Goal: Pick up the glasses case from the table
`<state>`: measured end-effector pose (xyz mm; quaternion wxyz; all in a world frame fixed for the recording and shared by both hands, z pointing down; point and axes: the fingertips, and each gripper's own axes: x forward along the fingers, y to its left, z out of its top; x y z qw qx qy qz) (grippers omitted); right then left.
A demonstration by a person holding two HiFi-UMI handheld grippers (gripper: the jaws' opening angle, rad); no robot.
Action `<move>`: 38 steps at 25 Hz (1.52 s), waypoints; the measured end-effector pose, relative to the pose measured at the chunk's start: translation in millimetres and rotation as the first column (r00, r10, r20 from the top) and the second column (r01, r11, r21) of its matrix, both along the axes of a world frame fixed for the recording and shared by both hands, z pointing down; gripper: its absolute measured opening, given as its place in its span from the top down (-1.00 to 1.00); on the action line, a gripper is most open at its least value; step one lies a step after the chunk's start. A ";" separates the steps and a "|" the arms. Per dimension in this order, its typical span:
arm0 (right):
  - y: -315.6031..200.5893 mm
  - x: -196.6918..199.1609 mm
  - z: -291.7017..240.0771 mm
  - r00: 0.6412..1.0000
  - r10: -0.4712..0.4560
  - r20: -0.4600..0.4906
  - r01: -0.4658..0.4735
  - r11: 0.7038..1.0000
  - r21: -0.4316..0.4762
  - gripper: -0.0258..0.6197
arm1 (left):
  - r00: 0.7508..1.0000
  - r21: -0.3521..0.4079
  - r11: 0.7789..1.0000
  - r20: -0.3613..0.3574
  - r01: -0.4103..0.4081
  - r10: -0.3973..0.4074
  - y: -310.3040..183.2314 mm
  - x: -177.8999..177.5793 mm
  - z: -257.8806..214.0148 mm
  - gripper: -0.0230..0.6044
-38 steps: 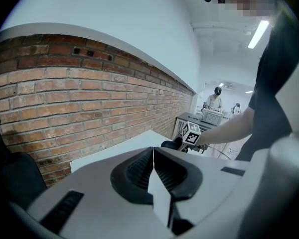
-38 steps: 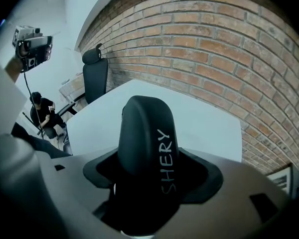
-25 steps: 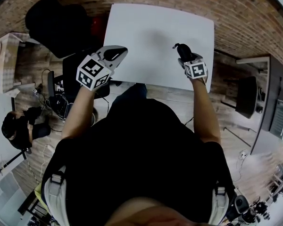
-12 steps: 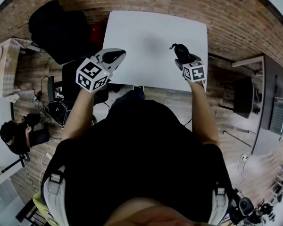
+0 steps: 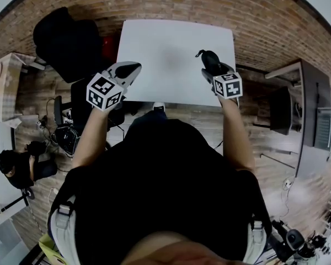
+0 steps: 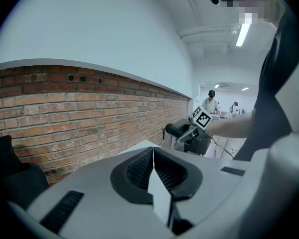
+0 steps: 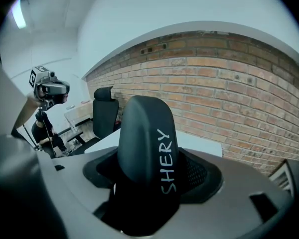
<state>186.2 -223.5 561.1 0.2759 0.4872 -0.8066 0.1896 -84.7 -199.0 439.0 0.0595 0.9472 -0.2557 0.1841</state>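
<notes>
A black glasses case (image 7: 147, 153) printed SHERY stands upright between the jaws of my right gripper (image 7: 149, 183), which is shut on it. From the head view the glasses case (image 5: 209, 61) sticks out ahead of the right gripper (image 5: 216, 70), lifted over the right side of the white table (image 5: 171, 54). My left gripper (image 5: 124, 70) hovers over the table's near left corner. In the left gripper view its jaws (image 6: 153, 176) meet with nothing between them, and the glasses case (image 6: 177, 130) shows far off in the other gripper.
A black office chair (image 5: 66, 37) stands left of the table, against the brick-patterned floor. A cardboard box (image 5: 3, 81) and a crouching person (image 5: 19, 167) are at far left. Dark desks (image 5: 306, 109) stand to the right.
The view has shifted slightly, so the table sits a little farther away. Both grippers hold about the same pose, the right one still carrying the case above the table.
</notes>
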 end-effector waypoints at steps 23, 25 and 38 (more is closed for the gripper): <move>55.6 16.0 -89.5 0.960 0.040 0.277 -0.081 0.987 0.140 -0.13 | 1.000 0.022 1.000 0.009 -0.012 0.011 51.3 7.3 -11.0 0.89; 62.0 19.8 -94.3 0.949 0.046 0.311 -0.094 0.986 0.140 -0.13 | 1.000 0.022 1.000 0.009 -0.007 0.007 54.0 6.9 -10.0 0.89; 93.7 44.1 -111.3 0.921 0.064 0.385 -0.146 0.972 0.187 -0.13 | 1.000 0.011 1.000 0.016 -0.005 0.005 73.3 13.5 -1.4 0.89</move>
